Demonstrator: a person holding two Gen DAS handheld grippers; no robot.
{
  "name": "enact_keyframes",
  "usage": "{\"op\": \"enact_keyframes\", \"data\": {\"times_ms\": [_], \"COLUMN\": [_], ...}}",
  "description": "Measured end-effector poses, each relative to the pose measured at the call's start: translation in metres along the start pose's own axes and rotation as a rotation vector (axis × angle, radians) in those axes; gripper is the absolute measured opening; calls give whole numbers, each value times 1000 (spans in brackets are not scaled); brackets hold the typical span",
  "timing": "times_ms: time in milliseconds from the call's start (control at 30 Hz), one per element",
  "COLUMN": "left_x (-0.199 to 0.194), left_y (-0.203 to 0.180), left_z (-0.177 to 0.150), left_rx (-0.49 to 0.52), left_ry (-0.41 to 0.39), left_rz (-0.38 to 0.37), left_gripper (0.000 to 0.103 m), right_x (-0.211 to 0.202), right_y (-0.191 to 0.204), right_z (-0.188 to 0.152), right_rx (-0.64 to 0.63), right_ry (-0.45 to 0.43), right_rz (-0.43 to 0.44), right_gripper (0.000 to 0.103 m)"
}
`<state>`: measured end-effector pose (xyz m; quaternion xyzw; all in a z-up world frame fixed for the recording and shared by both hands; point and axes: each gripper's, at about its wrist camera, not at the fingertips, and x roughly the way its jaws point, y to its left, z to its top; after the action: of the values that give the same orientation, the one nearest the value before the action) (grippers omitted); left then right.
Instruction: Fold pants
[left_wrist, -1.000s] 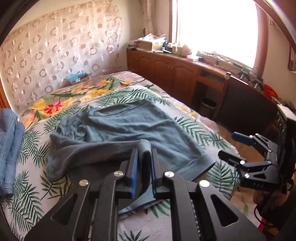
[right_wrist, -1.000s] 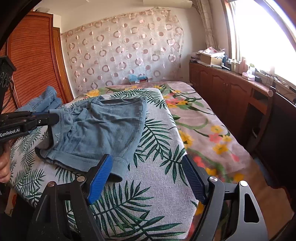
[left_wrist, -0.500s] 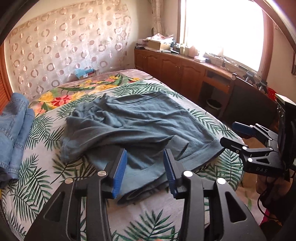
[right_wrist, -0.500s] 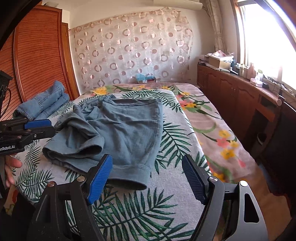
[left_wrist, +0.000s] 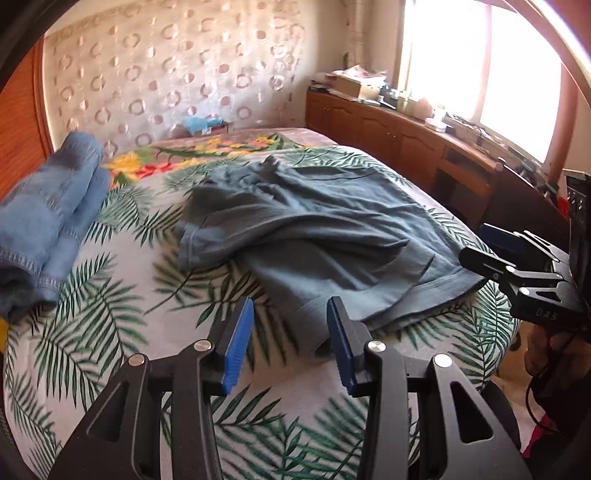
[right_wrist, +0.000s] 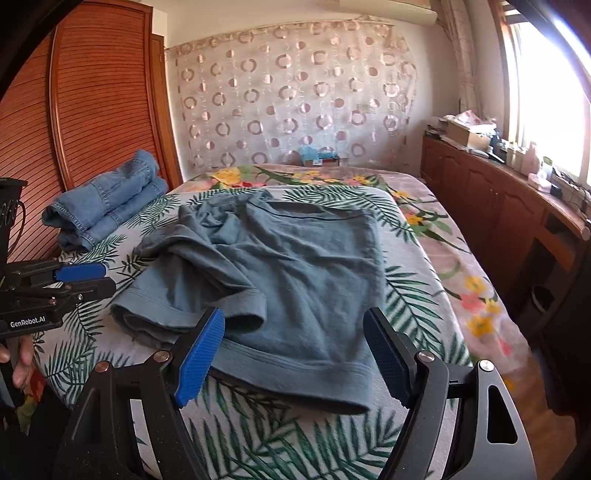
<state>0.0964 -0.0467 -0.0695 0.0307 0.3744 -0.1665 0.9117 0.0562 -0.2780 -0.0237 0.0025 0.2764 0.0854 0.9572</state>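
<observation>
Grey-blue pants (left_wrist: 325, 236) lie rumpled on the leaf-print bedspread (left_wrist: 110, 302), one leg folded over the other, hem toward me. They also show in the right wrist view (right_wrist: 295, 280). My left gripper (left_wrist: 290, 339) is open and empty, just above the near hem of the lower leg. My right gripper (right_wrist: 293, 354) is open and empty, hovering over the wide hem at the bed's near edge. Each gripper shows in the other's view: the right one (left_wrist: 517, 258) at the right, the left one (right_wrist: 70, 282) at the left.
Folded blue jeans (right_wrist: 107, 201) lie at the bed's left side by a wooden slatted wardrobe (right_wrist: 92, 103). A wooden cabinet (right_wrist: 491, 206) with clutter runs under the window on the right. A patterned curtain (right_wrist: 295, 96) hangs behind the bed.
My left gripper was shut on a pants fold, then opened and let it drop onto the bed. Both grippers drew back toward the near hem. The right stayed open.
</observation>
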Motion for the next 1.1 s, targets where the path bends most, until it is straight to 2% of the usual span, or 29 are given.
{"op": "enact_keyframes", "data": {"times_ms": [200, 300, 467, 600, 667, 800, 933, 1033, 1100], "left_x": [2, 4, 10, 18, 21, 22, 21, 20, 20], "left_y": [21, 30, 40, 44, 43, 38, 39, 38, 37], "left_z": [-11, -14, -18, -21, -24, -24, -24, -24, -23], "left_rx": [-39, -44, -44, -39, -36, -23, -37, -40, -38], "left_ry": [22, 34, 63, 98, 117, 120, 114, 105, 102], "left_rz": [37, 55, 83, 91, 86, 80, 63, 44, 36], "left_gripper": [42, 42, 42, 43, 43, 45, 46, 48, 54], "right_x": [12, 21, 38, 41, 41, 45, 34, 29, 23], "right_y": [5, -1, -9, -16, -19, -28, -27, -25, -24], "right_z": [6, 7, 10, 10, 9, 9, 15, 20, 21], "right_rx": [-36, -41, -54, -61, -60, -50, -44, -47, -47], "right_ry": [17, 52, 120, 139, 148, 168, 152, 118, 96], "right_rz": [53, 74, 97, 99, 101, 104, 117, 115, 105], "right_gripper": [79, 79, 68, 65, 60, 30, 8, 4, 4]}}
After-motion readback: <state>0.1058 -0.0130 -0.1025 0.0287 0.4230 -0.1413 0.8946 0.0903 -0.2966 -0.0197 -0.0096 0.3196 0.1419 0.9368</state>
